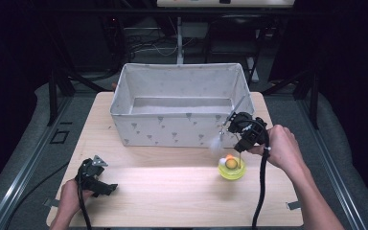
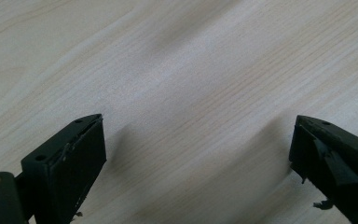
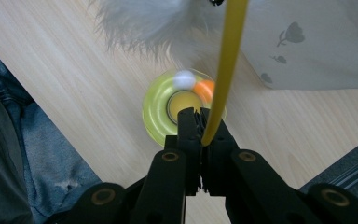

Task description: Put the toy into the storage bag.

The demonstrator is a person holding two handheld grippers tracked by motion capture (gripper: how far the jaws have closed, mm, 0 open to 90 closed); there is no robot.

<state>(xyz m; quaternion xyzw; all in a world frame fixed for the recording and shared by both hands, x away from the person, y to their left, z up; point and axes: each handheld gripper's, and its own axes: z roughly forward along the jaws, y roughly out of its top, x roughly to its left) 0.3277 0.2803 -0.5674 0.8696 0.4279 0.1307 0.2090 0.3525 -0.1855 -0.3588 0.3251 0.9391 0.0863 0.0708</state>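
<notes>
My right gripper (image 1: 242, 145) (image 3: 199, 114) is shut on a thin yellow wand (image 3: 227, 60), which rises from between its jaws. A white feather tuft (image 1: 215, 143) (image 3: 140, 21) hangs at the wand's far end. Just beyond the jaws, a round yellow-green toy base (image 1: 232, 168) (image 3: 161, 109) sits on the table, carrying an orange ball (image 3: 206, 87) and a white ball (image 3: 184, 79). At the table's front left my left gripper (image 1: 106, 188) (image 2: 198, 126) is open, held by a hand. Only bare wood lies between its jaws.
A large grey fabric box (image 1: 172, 130) (image 3: 307, 46) with a small printed pattern stands at the back middle of the wooden table (image 1: 172, 191); the toy base sits near its right front corner. The person's jeans (image 3: 9, 154) show beside the table edge.
</notes>
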